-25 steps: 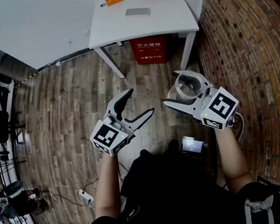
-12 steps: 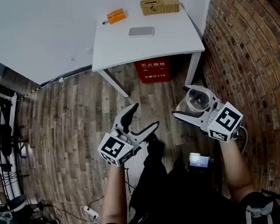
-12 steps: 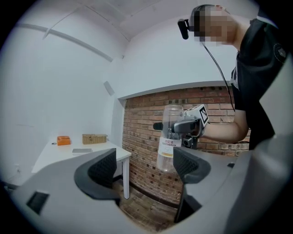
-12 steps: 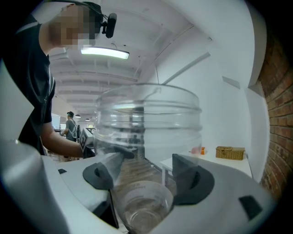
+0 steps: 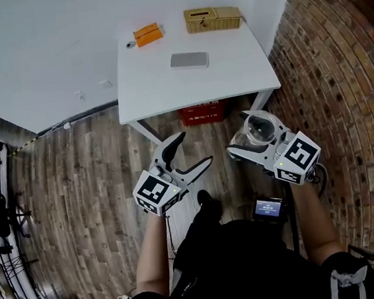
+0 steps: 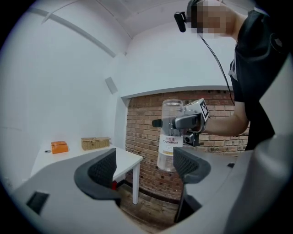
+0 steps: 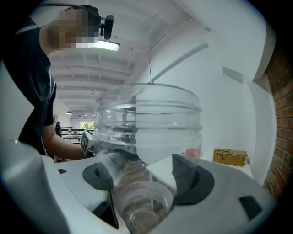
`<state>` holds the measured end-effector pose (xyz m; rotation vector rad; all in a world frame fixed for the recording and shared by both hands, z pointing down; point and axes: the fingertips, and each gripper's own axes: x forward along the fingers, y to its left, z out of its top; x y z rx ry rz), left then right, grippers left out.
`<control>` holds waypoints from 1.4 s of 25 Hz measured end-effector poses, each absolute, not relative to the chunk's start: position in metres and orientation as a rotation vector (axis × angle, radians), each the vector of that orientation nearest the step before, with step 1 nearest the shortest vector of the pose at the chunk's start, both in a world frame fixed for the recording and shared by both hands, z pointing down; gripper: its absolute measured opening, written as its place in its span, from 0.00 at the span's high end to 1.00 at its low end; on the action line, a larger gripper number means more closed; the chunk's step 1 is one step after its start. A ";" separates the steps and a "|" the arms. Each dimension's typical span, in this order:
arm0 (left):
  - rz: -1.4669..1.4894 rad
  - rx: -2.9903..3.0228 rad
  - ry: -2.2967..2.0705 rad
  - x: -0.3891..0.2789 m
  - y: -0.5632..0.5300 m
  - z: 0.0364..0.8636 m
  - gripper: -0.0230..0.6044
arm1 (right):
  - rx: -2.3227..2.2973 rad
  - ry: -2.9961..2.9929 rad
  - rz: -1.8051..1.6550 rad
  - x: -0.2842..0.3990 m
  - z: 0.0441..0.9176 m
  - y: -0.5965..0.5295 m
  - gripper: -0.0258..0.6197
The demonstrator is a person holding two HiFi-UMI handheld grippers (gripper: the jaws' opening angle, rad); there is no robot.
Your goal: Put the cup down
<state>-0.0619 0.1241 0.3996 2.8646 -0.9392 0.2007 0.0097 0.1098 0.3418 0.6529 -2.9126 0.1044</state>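
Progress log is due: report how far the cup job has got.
Done: the right gripper is shut on the clear cup, roughly upright. In hand: the cup hangs above the wooden floor, short of the white table; the left gripper is open and empty. Left: set the cup down and release it.

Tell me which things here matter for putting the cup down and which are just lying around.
In the job: clear cup, gripped by the right tool; white table, likely where it goes.
Lying about: orange box, wicker box, grey flat object, red box under the table; left tool open, empty.
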 end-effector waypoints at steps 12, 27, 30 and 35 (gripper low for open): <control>0.116 2.839 -0.783 -0.099 0.048 0.401 0.35 | 0.741 -2.916 0.158 -0.029 0.334 0.035 0.40; 0.160 2.792 -0.854 -0.088 -0.032 0.421 0.35 | 0.685 -2.968 0.215 -0.017 0.358 -0.054 0.40; 0.172 2.792 -0.871 -0.077 -0.066 0.421 0.35 | 0.658 -2.974 0.193 -0.012 0.360 -0.088 0.40; 0.206 2.793 -0.890 -0.054 -0.133 0.415 0.35 | 0.644 -2.987 0.209 0.010 0.363 -0.154 0.40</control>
